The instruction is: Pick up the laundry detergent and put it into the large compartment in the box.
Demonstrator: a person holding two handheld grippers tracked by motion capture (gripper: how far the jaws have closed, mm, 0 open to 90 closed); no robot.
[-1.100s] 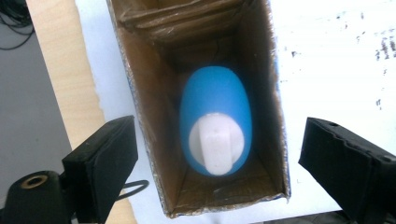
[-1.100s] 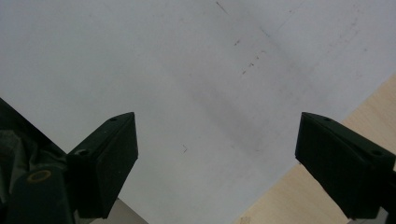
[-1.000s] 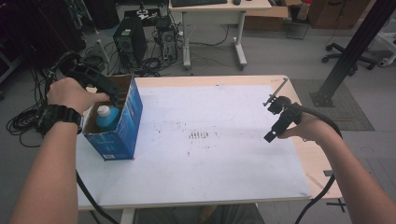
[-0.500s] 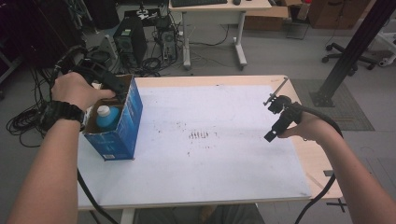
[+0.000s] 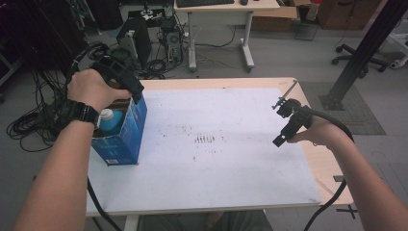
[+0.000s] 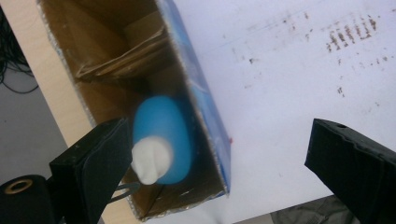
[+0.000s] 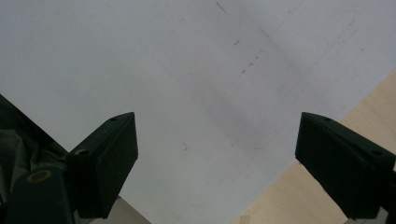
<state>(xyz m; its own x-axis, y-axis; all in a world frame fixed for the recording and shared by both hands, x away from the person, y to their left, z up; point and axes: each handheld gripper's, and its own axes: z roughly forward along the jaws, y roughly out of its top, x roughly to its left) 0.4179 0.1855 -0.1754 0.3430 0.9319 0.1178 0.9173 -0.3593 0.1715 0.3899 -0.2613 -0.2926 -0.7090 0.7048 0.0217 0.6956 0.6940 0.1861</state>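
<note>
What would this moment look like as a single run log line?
left gripper: open, jaws just opening, above blue box | blue bottle: inside box, unheld | right gripper: open, empty, over white sheet

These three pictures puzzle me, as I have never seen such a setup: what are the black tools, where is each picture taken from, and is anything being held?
A person sits at a table covered by a white sheet and holds a hand tool with two black jaws in each hand. The high view looks down from above the person. The other two come from small cameras riding on the tools, looking out between the jaws.

The left tongs hover over an open blue box at the table's left edge. Inside it stands a blue bottle with a white cap. The jaws have just been opening and stand wide apart, with nothing gripped.

The right tongs hang over the bare sheet near the right edge, jaws also wide open and empty.

So nothing is held now.
</note>
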